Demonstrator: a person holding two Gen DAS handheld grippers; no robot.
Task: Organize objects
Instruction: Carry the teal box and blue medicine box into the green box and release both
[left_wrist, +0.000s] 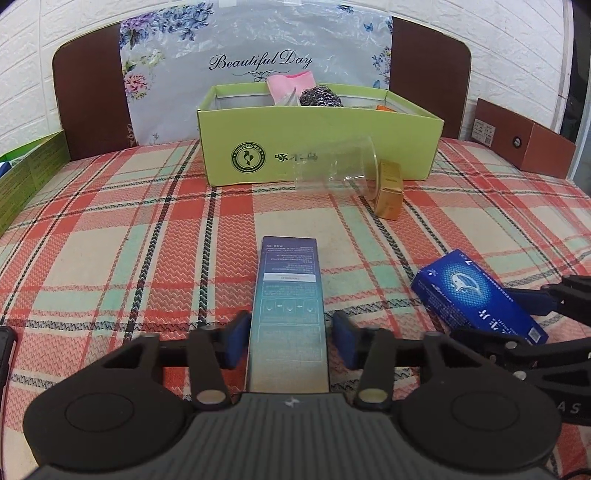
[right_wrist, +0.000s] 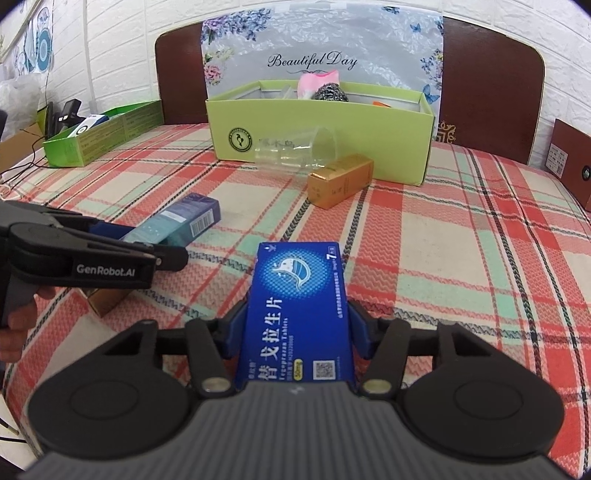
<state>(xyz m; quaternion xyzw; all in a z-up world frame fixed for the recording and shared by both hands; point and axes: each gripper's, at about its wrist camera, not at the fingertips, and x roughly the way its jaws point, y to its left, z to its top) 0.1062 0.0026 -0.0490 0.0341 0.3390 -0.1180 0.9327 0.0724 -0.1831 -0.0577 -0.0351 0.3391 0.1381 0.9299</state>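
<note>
Teal carton (left_wrist: 288, 325) near end hidden; blue box (right_wrist: 299, 310) base cut off

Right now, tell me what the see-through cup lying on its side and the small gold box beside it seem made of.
See-through cup: likely thin clear plastic, glossy; the green box's print shows through it, though glass isn't excluded. Small gold box: apparently cardboard with a metallic gold finish; sharp folded edges, soft sheen.
</note>
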